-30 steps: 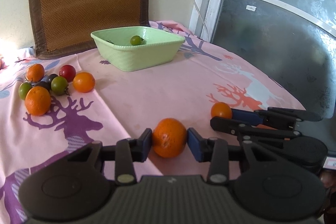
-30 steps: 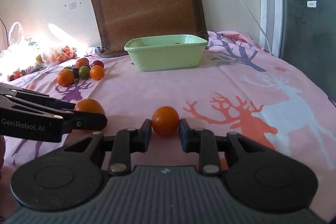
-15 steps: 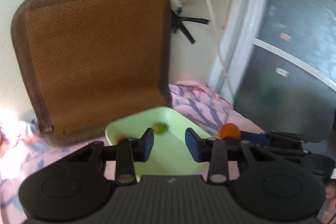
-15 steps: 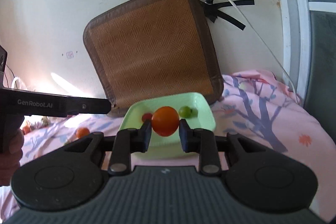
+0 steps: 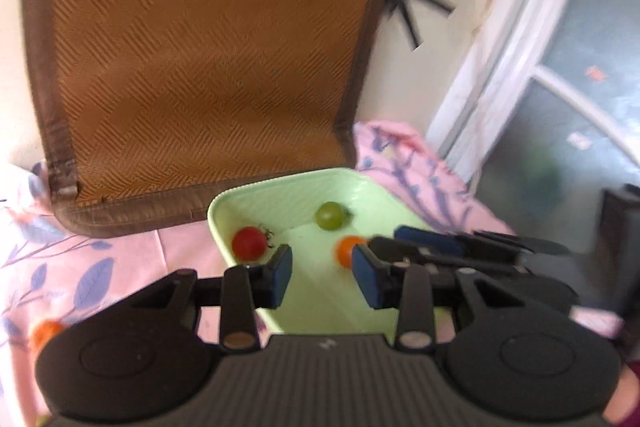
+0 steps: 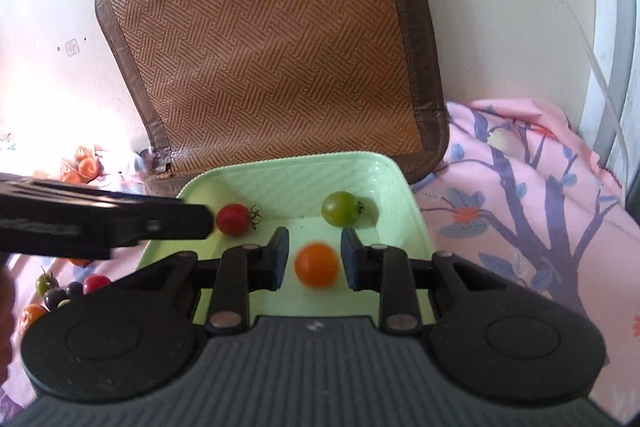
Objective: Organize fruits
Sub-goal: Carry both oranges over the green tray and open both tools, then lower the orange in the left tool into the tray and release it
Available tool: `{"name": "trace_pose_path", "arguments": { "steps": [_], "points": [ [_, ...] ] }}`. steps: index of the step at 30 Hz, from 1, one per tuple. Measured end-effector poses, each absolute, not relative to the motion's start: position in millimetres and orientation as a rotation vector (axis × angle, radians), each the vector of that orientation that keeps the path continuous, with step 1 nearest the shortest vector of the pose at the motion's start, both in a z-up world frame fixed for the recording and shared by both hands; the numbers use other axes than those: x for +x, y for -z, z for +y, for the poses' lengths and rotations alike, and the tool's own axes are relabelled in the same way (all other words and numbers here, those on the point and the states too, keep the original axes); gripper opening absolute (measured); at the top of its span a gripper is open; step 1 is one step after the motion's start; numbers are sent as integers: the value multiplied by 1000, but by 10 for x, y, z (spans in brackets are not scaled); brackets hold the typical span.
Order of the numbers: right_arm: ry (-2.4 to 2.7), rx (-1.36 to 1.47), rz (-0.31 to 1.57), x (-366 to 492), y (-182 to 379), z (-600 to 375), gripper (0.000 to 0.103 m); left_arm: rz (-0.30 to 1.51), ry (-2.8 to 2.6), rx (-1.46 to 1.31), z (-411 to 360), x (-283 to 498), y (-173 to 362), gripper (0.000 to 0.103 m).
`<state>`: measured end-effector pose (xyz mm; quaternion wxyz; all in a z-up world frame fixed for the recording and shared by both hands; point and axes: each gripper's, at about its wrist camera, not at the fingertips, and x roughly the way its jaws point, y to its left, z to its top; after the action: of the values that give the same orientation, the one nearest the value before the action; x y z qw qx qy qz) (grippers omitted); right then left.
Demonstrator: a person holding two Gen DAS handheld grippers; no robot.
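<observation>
left wrist: looks forward and down past its fingers [image 5: 280,277], close above the green tray [image 5: 224,205] | right wrist: same tilt, tray [image 6: 416,215] just beyond its fingers [image 6: 278,263] | shared: tray, woven cushion [image 5: 200,59] [image 6: 272,47], pink cloth [image 5: 416,167] [image 6: 520,187]

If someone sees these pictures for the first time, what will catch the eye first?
First, the orange tomato between the pads of the right tool, over the pale green bowl. Inside the bowl lie a red tomato at the left and a green tomato at the right. Behind it, a large brown woven mat leans on the wall.
</observation>
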<state>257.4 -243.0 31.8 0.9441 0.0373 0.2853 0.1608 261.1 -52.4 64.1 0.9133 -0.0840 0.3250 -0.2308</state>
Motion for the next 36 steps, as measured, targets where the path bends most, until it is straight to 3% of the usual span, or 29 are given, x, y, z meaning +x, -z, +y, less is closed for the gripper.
{"name": "trace_pose_path", "arguments": {
  "steps": [4, 5, 13, 15, 22, 26, 33, 36],
  "points": [
    [-332, 71, 503, 2396, -390, -2471, 31, 591, 475, -140, -456, 2079, -621, 54],
    [-331, 59, 499, 2381, -388, -2462, 31, 590, 473, -134, -481, 1993, -579, 54],
    [-320, 79, 450, 2097, -421, -2482, 31, 683, 400, 42, -851, 1918, -169, 54],
    [-310, 85, 420, 1942, -438, -2504, 31, 710, 419, 44, -862, 1936, -97, 38],
    [-253, 117, 357, 1580, -341, -2556, 31, 618, 464, -21, -683, 1750, -519, 39],
    [-223, 183, 346, 1625, -265, -2543, 31, 538, 427, -3, -743, 2020, -809, 39],
    [-161, 247, 313, 1616, -156, -2622, 31, 707, 340, 40, -956, 2706, -366, 39],
    [-159, 248, 298, 1619, -150, -2648, 31, 676, 318, 52, -1009, 2690, -329, 47]
  ]
}}
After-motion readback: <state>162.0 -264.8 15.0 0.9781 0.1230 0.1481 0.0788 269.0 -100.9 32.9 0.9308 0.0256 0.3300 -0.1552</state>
